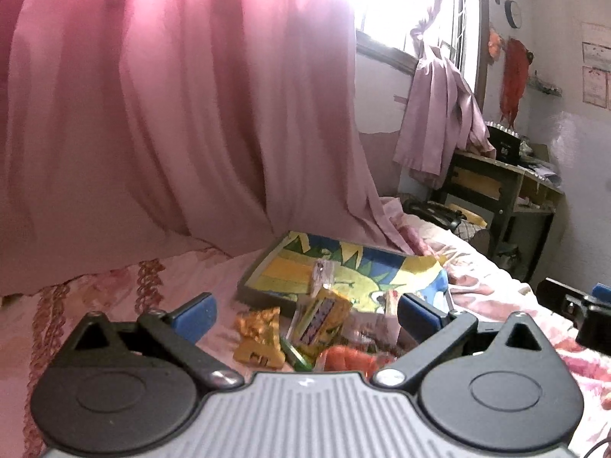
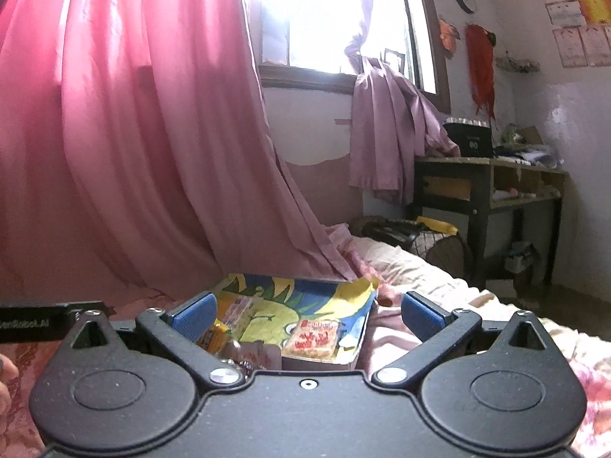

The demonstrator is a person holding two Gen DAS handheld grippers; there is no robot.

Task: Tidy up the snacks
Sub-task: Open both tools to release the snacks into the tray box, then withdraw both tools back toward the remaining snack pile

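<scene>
Covering the bed, a pink sheet carries a colourful tray under pink curtains, each hand-held gripper released.

Your work surface is a bed under pink sheets; on it rests a cartoon-printed tray; beside the tray lie a gold wrapper and a yellow packet.

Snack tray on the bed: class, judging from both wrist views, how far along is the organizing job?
Early stage. Done: a square red-printed packet already lies in the tray. In hand: nothing; the left gripper and right gripper are both open. Left: the gold wrapper, the yellow packet and an orange snack seem to lie on the bedsheet, outside the tray.
</scene>
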